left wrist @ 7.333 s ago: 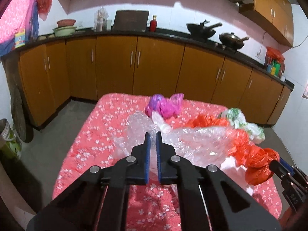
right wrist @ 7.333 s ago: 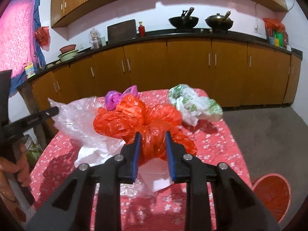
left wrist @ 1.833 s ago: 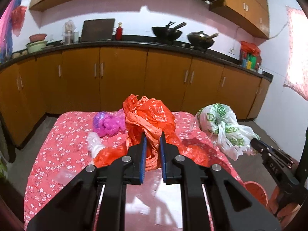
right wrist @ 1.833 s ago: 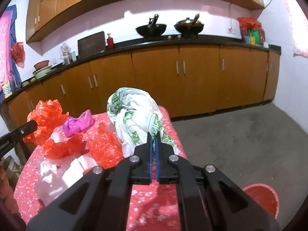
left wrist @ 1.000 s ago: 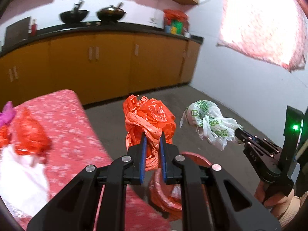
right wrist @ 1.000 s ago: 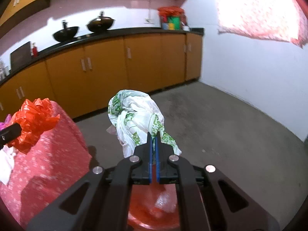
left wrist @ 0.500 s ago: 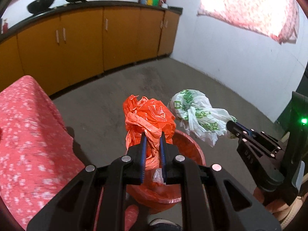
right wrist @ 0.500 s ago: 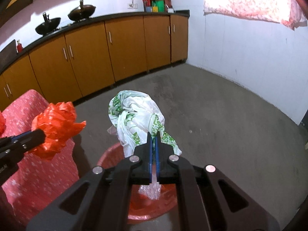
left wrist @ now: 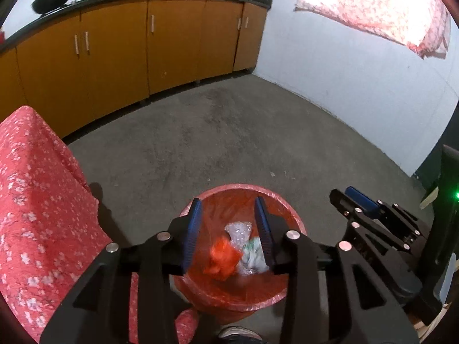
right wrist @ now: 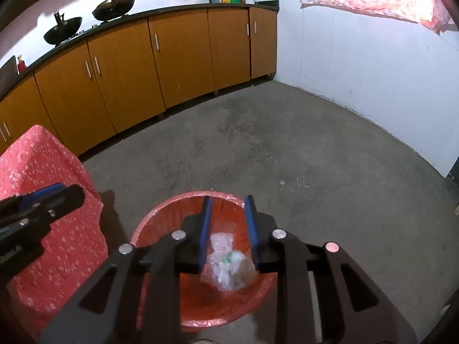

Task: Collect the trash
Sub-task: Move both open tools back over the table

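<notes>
A red bin lined with a red bag [left wrist: 229, 192] [right wrist: 160, 215] stands on the floor beside the table. Inside it lie an orange plastic bag [left wrist: 222, 259], a white-and-green plastic bag [left wrist: 252, 255] [right wrist: 232, 261] and clear plastic [left wrist: 238, 229] [right wrist: 221, 240]. My left gripper [left wrist: 228, 210] hangs above the bin, its jaws opening with nothing between them. My right gripper [right wrist: 228, 203] is also over the bin, jaws opening and empty. The right gripper [left wrist: 348, 195] shows in the left wrist view at right; the left gripper [right wrist: 60, 190] shows at left in the right wrist view.
A table under a red flowered cloth [left wrist: 34, 189] [right wrist: 43, 172] stands just left of the bin. Orange cabinets [left wrist: 120, 46] with woks [right wrist: 114, 3] on the counter run along the far wall. Grey floor [left wrist: 229, 132] lies ahead, a white wall [right wrist: 373, 71] to the right.
Both grippers sank toward the bin and let go: the orange bag and the white-and-green bag dropped from the jaws into the bin.
</notes>
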Available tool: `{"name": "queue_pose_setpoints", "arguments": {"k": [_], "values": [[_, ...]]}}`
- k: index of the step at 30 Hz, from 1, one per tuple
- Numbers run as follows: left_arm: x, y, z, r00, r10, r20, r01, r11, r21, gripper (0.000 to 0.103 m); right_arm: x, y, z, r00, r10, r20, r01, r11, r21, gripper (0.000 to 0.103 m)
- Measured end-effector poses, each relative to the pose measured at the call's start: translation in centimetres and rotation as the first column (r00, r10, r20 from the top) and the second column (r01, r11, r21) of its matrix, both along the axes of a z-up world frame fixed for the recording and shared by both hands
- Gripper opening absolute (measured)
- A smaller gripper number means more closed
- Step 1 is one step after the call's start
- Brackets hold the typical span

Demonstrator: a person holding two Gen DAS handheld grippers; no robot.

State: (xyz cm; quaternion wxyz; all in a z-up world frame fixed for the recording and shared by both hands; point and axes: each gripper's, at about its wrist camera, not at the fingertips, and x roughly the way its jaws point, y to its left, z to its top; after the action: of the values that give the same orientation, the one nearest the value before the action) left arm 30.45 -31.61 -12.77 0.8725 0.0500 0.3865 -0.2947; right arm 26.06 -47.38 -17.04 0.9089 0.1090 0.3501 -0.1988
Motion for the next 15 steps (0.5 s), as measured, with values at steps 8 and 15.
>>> {"name": "queue_pose_setpoints", "arguments": {"k": [8,15], "values": [[-0.7,7.0,4.7,0.989,0.135,0.052,-0.13,0.988,-0.086,0.04,0.5,4.2,4.4,0.991,0.103,0.088,-0.103,0.995,-0.003,0.029],[-3.3,16.7,8.1,0.94,0.303,0.155,-0.288,0.951,-0.109,0.043,2.2,12.8,8.5,0.943,0.287,0.167,-0.293,0.956,0.01,0.03]]}}
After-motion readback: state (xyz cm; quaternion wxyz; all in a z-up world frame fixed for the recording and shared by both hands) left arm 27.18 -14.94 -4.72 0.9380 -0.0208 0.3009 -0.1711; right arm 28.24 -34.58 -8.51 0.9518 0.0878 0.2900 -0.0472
